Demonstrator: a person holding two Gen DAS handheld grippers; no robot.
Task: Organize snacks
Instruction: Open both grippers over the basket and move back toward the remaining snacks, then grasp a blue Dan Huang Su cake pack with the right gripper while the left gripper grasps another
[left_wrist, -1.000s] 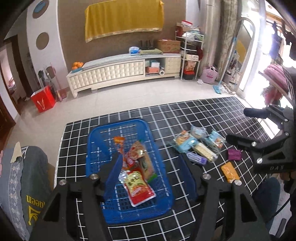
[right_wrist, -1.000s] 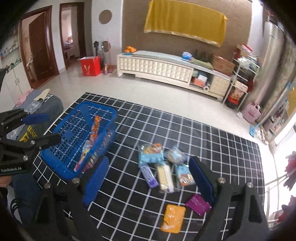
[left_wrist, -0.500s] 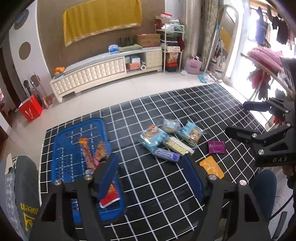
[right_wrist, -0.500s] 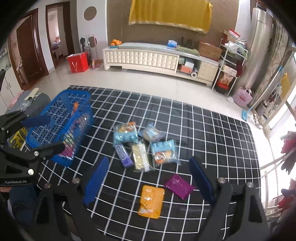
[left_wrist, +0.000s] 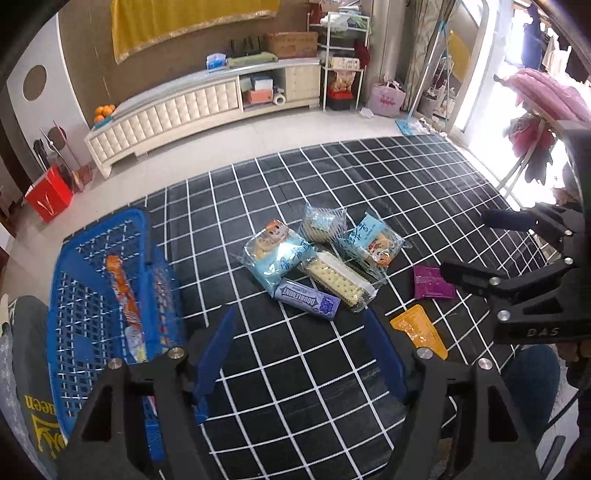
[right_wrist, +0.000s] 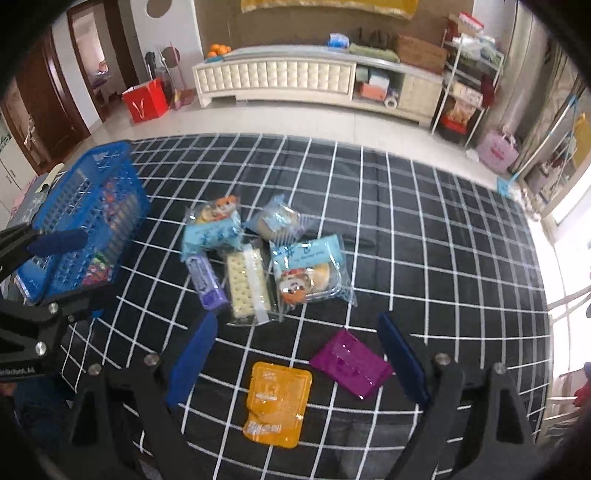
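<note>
Left-wrist view: the left hand-held gripper (left_wrist: 299, 347) hangs open and empty above the grid-patterned mat (left_wrist: 388, 177), near the purple gum pack (left_wrist: 308, 303), presumably the next pick. The blue basket (left_wrist: 85, 258) at its left already holds several snacks. The right hand-held gripper (right_wrist: 295, 354), also open and empty, hovers over the orange pouch (right_wrist: 277, 402) and magenta packet (right_wrist: 351, 363). Overlapping cracker sleeve (right_wrist: 245, 282) and light-blue bags (right_wrist: 212, 229) (touching one another) may hinder single grasps.

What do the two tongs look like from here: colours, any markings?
Both tongs, left and right, are black angular frames with silver screws and flat blue fingers. The right one's body reads "DAS" in the left view; the left one's white label is blurred.
</note>
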